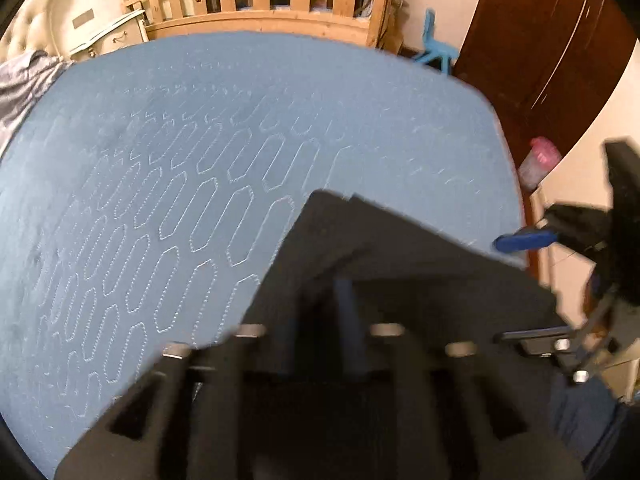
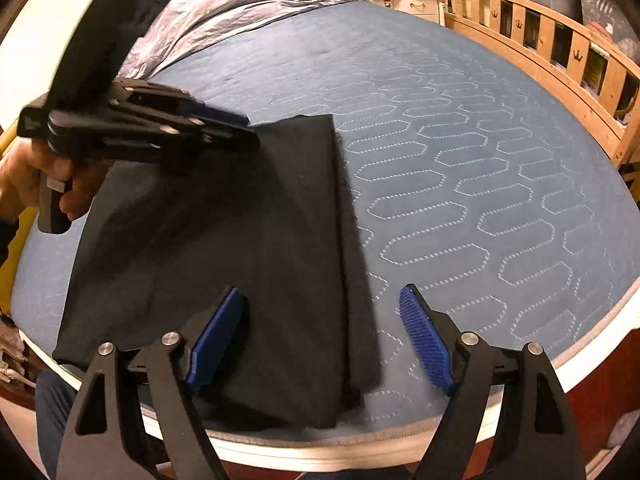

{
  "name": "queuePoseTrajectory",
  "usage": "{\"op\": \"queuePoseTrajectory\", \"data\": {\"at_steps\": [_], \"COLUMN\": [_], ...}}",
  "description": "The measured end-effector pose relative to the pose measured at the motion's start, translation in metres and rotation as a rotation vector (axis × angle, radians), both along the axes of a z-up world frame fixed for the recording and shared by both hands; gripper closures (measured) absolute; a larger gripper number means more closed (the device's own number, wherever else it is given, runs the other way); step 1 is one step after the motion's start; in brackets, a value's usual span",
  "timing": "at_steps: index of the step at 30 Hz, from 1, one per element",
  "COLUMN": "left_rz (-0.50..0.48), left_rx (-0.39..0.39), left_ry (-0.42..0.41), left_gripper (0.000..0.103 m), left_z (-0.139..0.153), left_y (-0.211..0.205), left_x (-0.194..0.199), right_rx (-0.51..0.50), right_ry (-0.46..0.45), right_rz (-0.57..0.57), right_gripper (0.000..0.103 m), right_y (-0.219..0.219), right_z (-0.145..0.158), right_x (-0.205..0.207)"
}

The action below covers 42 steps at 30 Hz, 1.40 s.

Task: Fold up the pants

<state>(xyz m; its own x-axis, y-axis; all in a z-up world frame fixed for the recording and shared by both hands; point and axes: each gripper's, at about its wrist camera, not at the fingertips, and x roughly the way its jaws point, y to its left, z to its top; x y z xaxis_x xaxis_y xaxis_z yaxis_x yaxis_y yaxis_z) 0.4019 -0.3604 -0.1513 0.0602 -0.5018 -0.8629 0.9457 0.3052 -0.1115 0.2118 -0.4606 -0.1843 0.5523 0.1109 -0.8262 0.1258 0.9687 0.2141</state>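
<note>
1. Far left, right wrist view: a person's hand (image 2: 36, 184) wrapped around the handle of the left hand-held gripper (image 2: 248, 130), black with blue pads, reaching in over the far left corner of the pants (image 2: 240, 248).
2. Left hand-held gripper's jaws: seen side-on here and blurred in its own camera, so cannot tell whether parted or pinching the cloth; tips right at the far edge of the pants.
3. Pants: dark, folded into a flat, roughly rectangular stack, lying on the near left part of the bed (image 2: 460, 160), near end reaching the white mattress edge.
4. Bed cover: blue, quilted with long stitched hexagon shapes; crumpled grey bedding (image 2: 240, 4) at the far left end.
5. Right hand-held gripper (image 2: 320, 336): low in the centre, jaws spread wide, nothing pinched; left blue pad (image 2: 216, 336) over the pants, right blue pad (image 2: 426, 340) over bare blue cover, the pants' right edge between them.
6. Far right: a wooden crib rail (image 2: 560, 56) with small crown cut-outs beside the bed.
7. Left wrist view: pants (image 1: 400, 272) filling the lower centre, right hand-held gripper (image 1: 520, 240) at the right edge.
</note>
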Motion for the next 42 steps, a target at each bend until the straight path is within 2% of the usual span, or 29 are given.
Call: {"op": "queuePoseTrajectory", "data": {"at_steps": [2,5,7,9,10,12,13,15,16,18,20,21,22,23,24,26,27,28,29,31,32,33,34,36,37,39,41,42], "left_rz": [0.021,0.021,-0.023,-0.051,-0.072,-0.121,-0.113,-0.064,-0.029,0.012,0.068,0.108,0.163,0.232,0.303,0.425,0.453,0.483,0.522,0.594,0.627,0.642,0.657,0.678,0.671,0.667,0.685,0.692], "left_rx": [-0.039,-0.052,-0.010,0.049,0.075,0.138,0.125,0.056,0.013,0.001,0.032,0.009,-0.056,-0.170,-0.237,-0.328,-0.349,-0.344,-0.326,-0.309,-0.289,-0.267,-0.244,-0.260,-0.261,-0.259,-0.327,-0.343], "left_ry": [0.030,0.105,0.119,0.111,0.118,0.084,0.076,0.091,0.112,0.101,0.052,0.059,0.086,0.128,0.119,0.109,0.113,0.091,0.038,-0.021,-0.036,-0.062,-0.124,-0.337,-0.431,-0.537,-0.633,-0.650], "left_gripper": [0.056,0.065,0.065,0.066,0.077,0.096,0.100,0.101,0.101,0.098,0.078,0.072,0.072,0.072,0.072,0.074,0.076,0.084,0.085,0.085,0.085,0.085,0.085,0.083,0.079,0.072,0.062,0.062], "left_z": [0.007,0.008,0.003,-0.007,-0.010,-0.017,-0.013,-0.002,0.003,0.000,-0.008,-0.004,0.005,0.020,0.032,0.043,0.040,0.035,0.028,0.011,-0.003,-0.014,-0.023,-0.035,-0.040,-0.041,-0.030,-0.028], "left_y": [-0.001,-0.014,-0.035,-0.052,-0.060,-0.076,-0.077,-0.071,-0.064,-0.060,-0.054,-0.046,-0.029,-0.002,0.025,0.078,0.095,0.109,0.120,0.127,0.125,0.120,0.113,0.110,0.109,0.107,0.108,0.104], "left_x": [0.008,0.019,0.019,0.015,0.012,0.005,0.008,0.019,0.025,0.027,0.022,0.022,0.025,0.026,0.021,-0.009,-0.030,-0.053,-0.083,-0.126,-0.146,-0.162,-0.177,-0.214,-0.227,-0.245,-0.257,-0.259], "right_rx": [0.034,0.127,0.212,0.215,0.216,0.200,0.173,0.104,0.084,0.070,0.078,0.077,0.062,0.045,0.024,-0.006,-0.019,-0.046,-0.065,-0.108,-0.124,-0.168,-0.235,-0.337,-0.319,-0.248,-0.248,-0.228], "right_ry": [-0.002,-0.020,-0.036,-0.025,-0.014,0.006,0.007,-0.008,-0.016,-0.010,-0.007,-0.012,-0.020,-0.020,-0.016,-0.009,-0.010,-0.029,-0.054,-0.139,-0.157,-0.140,-0.119,-0.091,-0.106,-0.154,-0.247,-0.312], "right_rz": [-0.031,-0.098,-0.083,-0.046,-0.029,0.007,0.021,0.048,0.053,0.057,0.044,0.040,0.033,0.026,0.017,-0.010,-0.022,-0.031,-0.024,0.040,0.082,0.144,0.178,0.202,0.197,0.129,0.068,0.062], "right_gripper": [0.031,0.035,0.035,0.035,0.035,0.076,0.077,0.086,0.086,0.086,0.086,0.086,0.085,0.082,0.072,0.063,0.063,0.063,0.062,0.045,0.032,0.032,0.032,0.032,0.030,0.028,0.027,0.027], "right_y": [-0.009,-0.027,-0.032,-0.027,-0.024,-0.016,-0.013,-0.010,-0.009,-0.008,-0.008,-0.007,-0.007,-0.006,-0.006,-0.008,-0.007,-0.003,-0.007,0.016,0.028,0.041,0.051,0.055,0.049,0.033,0.030,0.032], "right_z": [0.001,0.005,0.007,0.005,0.002,-0.001,0.004,0.010,0.011,0.006,0.002,0.004,0.009,0.010,0.012,0.018,0.020,0.028,0.029,0.045,0.046,0.040,0.030,0.005,-0.003,-0.005,0.015,0.026], "right_x": [-0.006,-0.017,-0.018,-0.012,-0.008,-0.002,0.003,0.006,0.007,0.010,0.008,0.005,0.001,-0.002,-0.006,-0.017,-0.018,-0.021,-0.021,-0.020,-0.018,-0.014,-0.013,-0.016,-0.020,-0.028,-0.042,-0.046]}}
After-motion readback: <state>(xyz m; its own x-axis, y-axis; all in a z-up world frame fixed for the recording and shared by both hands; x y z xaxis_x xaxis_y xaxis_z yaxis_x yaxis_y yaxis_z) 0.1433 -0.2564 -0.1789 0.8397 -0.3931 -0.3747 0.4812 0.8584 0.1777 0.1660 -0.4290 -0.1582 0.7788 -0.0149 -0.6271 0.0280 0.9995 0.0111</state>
